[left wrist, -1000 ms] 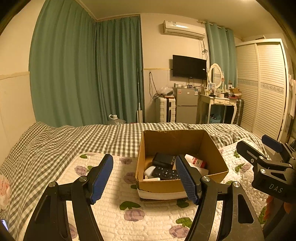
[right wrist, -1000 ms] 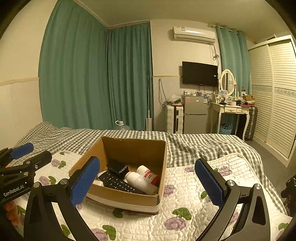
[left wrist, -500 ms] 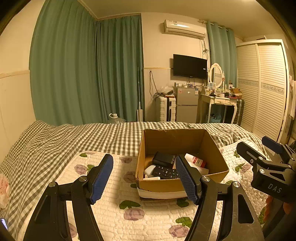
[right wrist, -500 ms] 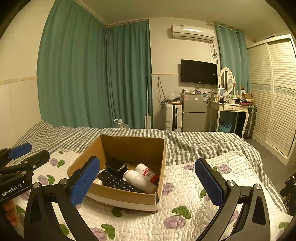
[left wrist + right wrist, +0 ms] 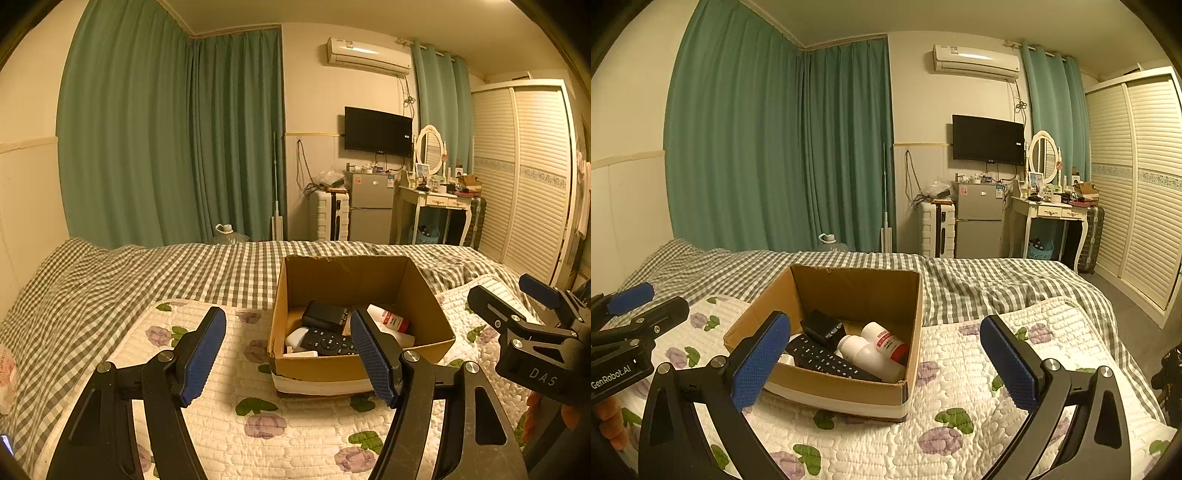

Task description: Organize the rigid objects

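Right now both claws are spread wide and holding nothing: my left gripper has the cardboard box at about 1 o'clock, my right gripper has it at 11, neither clearly nearer. Inside lie a black remote, long axis running 10-to-4 in the right view, a white bottle beside it and a small black block behind. Near wall and a fingertip hide the box floor; a white item is unidentifiable.
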`<action>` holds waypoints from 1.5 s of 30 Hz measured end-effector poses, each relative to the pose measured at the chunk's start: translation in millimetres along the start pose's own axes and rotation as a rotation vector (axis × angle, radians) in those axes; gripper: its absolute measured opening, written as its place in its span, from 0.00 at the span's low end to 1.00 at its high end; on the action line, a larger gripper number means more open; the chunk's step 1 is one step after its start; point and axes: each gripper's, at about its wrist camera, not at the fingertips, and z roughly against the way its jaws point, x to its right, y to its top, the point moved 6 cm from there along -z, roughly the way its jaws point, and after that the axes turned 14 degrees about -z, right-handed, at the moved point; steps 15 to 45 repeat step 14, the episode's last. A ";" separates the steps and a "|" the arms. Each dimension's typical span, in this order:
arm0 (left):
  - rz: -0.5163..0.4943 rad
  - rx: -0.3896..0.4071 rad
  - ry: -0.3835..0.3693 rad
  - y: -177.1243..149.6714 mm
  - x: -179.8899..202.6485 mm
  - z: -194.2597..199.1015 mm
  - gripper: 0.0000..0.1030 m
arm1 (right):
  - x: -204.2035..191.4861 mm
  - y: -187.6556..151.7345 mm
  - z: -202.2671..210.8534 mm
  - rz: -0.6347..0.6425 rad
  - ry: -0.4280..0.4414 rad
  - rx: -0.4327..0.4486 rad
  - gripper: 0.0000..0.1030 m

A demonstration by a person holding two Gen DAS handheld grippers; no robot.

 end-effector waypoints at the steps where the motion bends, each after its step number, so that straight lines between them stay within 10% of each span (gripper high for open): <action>1: -0.001 -0.001 0.000 -0.4 0.6 -0.2 0.71 | -0.3 -0.3 -0.5 0.000 -0.001 -0.001 1.00; 45: 0.006 -0.010 -0.001 -1.8 0.2 -1.7 0.71 | 1.2 -1.4 -2.8 -0.006 -0.011 -0.007 1.00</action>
